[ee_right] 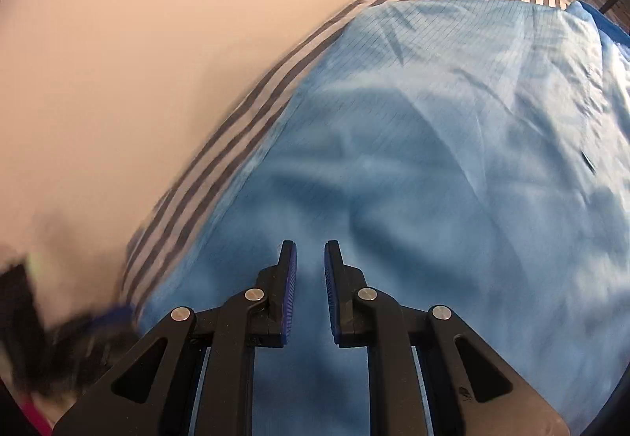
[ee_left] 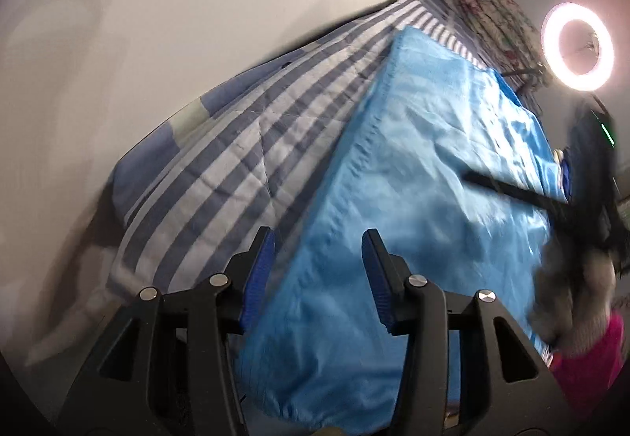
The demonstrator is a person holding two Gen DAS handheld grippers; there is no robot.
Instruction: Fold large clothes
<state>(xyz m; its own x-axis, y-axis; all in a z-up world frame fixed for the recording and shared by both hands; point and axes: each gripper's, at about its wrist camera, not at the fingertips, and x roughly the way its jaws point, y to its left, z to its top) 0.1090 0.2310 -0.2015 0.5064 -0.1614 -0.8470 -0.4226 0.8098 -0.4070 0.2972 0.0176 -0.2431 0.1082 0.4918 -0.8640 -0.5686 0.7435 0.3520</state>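
1. Black fingers with blue pads of the left gripper [ee_left: 318, 251] sit nearest the lens, spread apart with nothing between them; the hemmed edge of the blue garment [ee_left: 413, 168] runs up through the gap beneath them.
2. Right gripper [ee_right: 310, 258] shows its pads a narrow gap apart, hovering above blue cloth with nothing pinched.
3. That garment [ee_right: 433, 160] lies spread flat on a striped quilt [ee_left: 220, 160], wrinkled in places, its stitched left edge straight.
4. Bare striped quilt [ee_right: 220, 144] shows as a band beyond the garment's left and far edges, up to a plain pale wall [ee_left: 177, 2].
5. On the right, a glowing ring light [ee_left: 577, 39], its dark stand and blurred dark objects crowd the garment's right edge.
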